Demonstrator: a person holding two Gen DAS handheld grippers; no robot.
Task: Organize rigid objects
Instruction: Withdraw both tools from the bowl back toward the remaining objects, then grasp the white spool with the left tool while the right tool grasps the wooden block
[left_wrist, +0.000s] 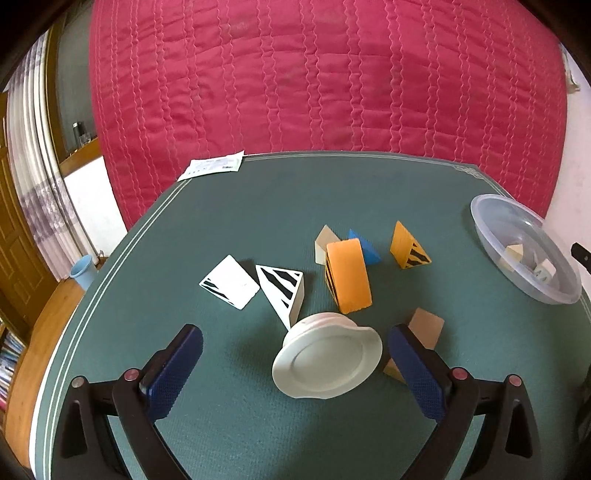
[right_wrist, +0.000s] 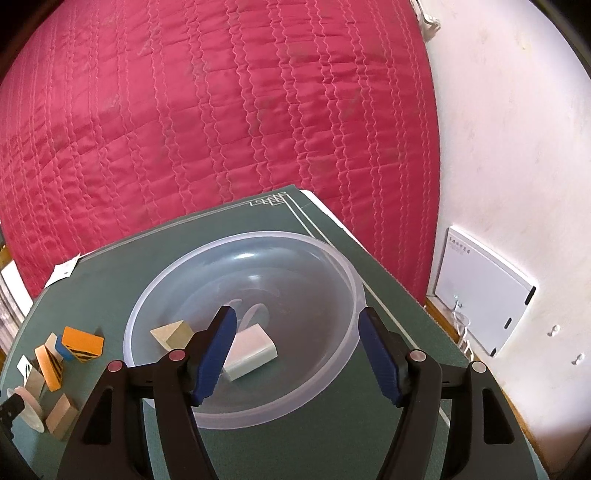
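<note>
My left gripper (left_wrist: 295, 350) is open over the green table, its blue fingers either side of a white round lid-like piece (left_wrist: 327, 363) lying tilted. Behind it lie an orange block (left_wrist: 349, 275), a white striped wedge (left_wrist: 282, 291), a white striped card-like block (left_wrist: 229, 282), a blue wedge (left_wrist: 364, 245), an orange striped wedge (left_wrist: 408, 247), a pale wedge (left_wrist: 325, 240) and a tan block (left_wrist: 424, 330). My right gripper (right_wrist: 295, 354) is open and empty above a clear plastic bowl (right_wrist: 332, 258). The bowl holds a white rectangular block (right_wrist: 251, 350) and a pale wedge (right_wrist: 173, 334).
A red quilted bed lies beyond the table's far edge. A paper slip (left_wrist: 212, 166) lies at the far left corner. The bowl (left_wrist: 491, 206) sits at the table's right edge in the left wrist view. A white panel (right_wrist: 480, 291) leans on the wall at right.
</note>
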